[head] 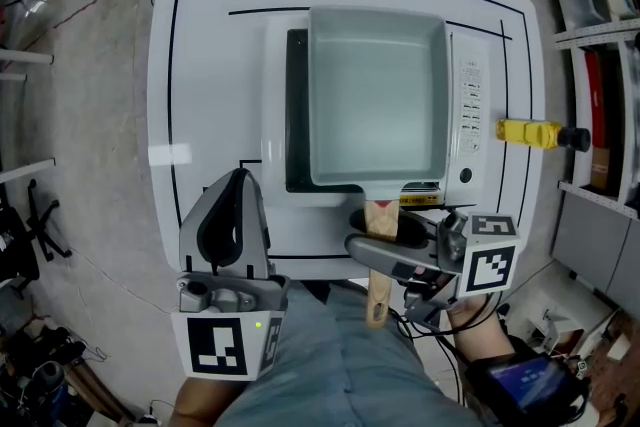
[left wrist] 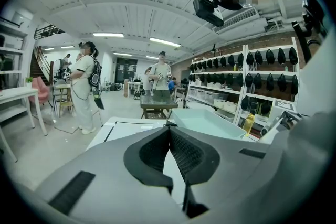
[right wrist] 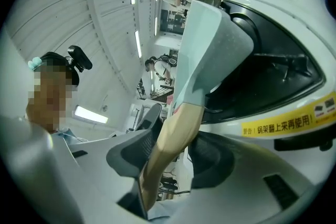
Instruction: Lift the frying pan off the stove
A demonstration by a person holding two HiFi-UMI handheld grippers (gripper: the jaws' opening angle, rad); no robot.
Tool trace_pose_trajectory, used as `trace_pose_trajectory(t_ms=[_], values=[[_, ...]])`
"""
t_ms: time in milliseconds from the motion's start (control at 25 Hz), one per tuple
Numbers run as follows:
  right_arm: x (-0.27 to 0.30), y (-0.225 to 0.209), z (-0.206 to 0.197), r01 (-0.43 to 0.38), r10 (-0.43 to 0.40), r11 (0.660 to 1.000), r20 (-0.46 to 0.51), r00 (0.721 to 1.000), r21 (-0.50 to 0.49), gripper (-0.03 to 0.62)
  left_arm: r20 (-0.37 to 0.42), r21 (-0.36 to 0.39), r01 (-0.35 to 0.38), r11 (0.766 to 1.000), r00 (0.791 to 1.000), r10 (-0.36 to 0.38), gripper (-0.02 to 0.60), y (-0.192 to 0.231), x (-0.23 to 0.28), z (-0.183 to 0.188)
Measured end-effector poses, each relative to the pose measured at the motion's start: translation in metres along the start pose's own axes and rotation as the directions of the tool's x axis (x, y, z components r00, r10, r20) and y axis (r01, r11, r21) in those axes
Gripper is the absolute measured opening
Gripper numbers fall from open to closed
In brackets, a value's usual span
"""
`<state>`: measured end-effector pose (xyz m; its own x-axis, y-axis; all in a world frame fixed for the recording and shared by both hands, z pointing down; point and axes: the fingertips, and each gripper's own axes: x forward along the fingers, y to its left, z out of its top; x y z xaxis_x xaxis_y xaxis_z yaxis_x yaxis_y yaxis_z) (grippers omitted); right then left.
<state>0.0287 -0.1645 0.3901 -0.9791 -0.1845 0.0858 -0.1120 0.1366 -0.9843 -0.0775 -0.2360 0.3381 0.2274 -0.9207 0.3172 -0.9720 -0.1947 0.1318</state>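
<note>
A pale green square frying pan hangs over the white stove, whose black cooktop shows as a strip at the pan's left. The pan's wooden handle points toward me. My right gripper is shut on that handle close to the pan. In the right gripper view the handle runs between the jaws of the right gripper. There the pan's grey underside stands tilted, clear of the cooktop. My left gripper sits at the table's front left, shut and empty, and in its own view the left gripper has its jaws closed together.
The stove stands on a white table with black lines. Its control panel runs along the right side. A yellow-handled tool lies at the table's right edge. Shelving stands at the right. Several people stand far off in the left gripper view.
</note>
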Motion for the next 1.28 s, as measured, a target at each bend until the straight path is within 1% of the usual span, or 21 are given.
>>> trace_pose_trajectory(t_ms=[160, 320, 480, 600, 760, 960, 1080, 1200, 1280], values=[[0.002, -0.001, -0.002, 0.003, -0.003, 1.0, -0.017, 1.0, 0.007, 0.224, -0.004, 0.0, -0.005, 1.0, 1.0, 0.005, 0.017, 0.003, 0.0, -0.001], [0.003, -0.001, -0.002, 0.005, -0.004, 1.0, -0.021, 1.0, 0.03, 0.213, -0.033, 0.013, -0.016, 1.0, 0.999, 0.016, 0.017, 0.008, -0.001, -0.006], [0.004, 0.0, -0.003, 0.001, 0.0, 0.998, -0.025, 1.0, 0.06, 0.2, -0.011, 0.004, -0.006, 1.0, 1.0, 0.006, 0.017, 0.006, 0.001, -0.001], [0.004, 0.0, -0.003, -0.004, 0.006, 0.997, -0.033, 0.999, 0.083, 0.19, -0.023, 0.009, -0.009, 1.0, 1.0, 0.009, 0.017, 0.007, 0.001, -0.003], [0.004, 0.0, -0.004, -0.008, 0.013, 0.994, -0.044, 0.999, 0.112, 0.178, 0.0, -0.002, 0.005, 1.0, 1.0, -0.005, 0.017, 0.004, 0.004, 0.002], [0.003, -0.003, -0.004, -0.008, 0.017, 0.985, -0.049, 0.999, 0.174, 0.157, -0.001, 0.008, -0.003, 1.0, 1.0, 0.003, 0.017, 0.005, 0.004, 0.001], [0.003, -0.004, -0.004, -0.003, 0.014, 0.976, -0.05, 0.999, 0.218, 0.143, 0.016, 0.003, 0.002, 1.0, 1.0, -0.002, 0.017, 0.003, 0.005, 0.005], [0.002, -0.004, -0.004, 0.004, 0.008, 0.967, -0.045, 0.999, 0.256, 0.129, 0.008, 0.005, 0.0, 1.0, 1.0, 0.0, 0.017, 0.003, 0.004, 0.005], [0.002, -0.005, -0.005, 0.013, -0.001, 0.962, -0.045, 0.999, 0.274, 0.121, 0.017, -0.007, 0.006, 1.0, 1.0, -0.006, 0.017, 0.001, 0.004, 0.007]])
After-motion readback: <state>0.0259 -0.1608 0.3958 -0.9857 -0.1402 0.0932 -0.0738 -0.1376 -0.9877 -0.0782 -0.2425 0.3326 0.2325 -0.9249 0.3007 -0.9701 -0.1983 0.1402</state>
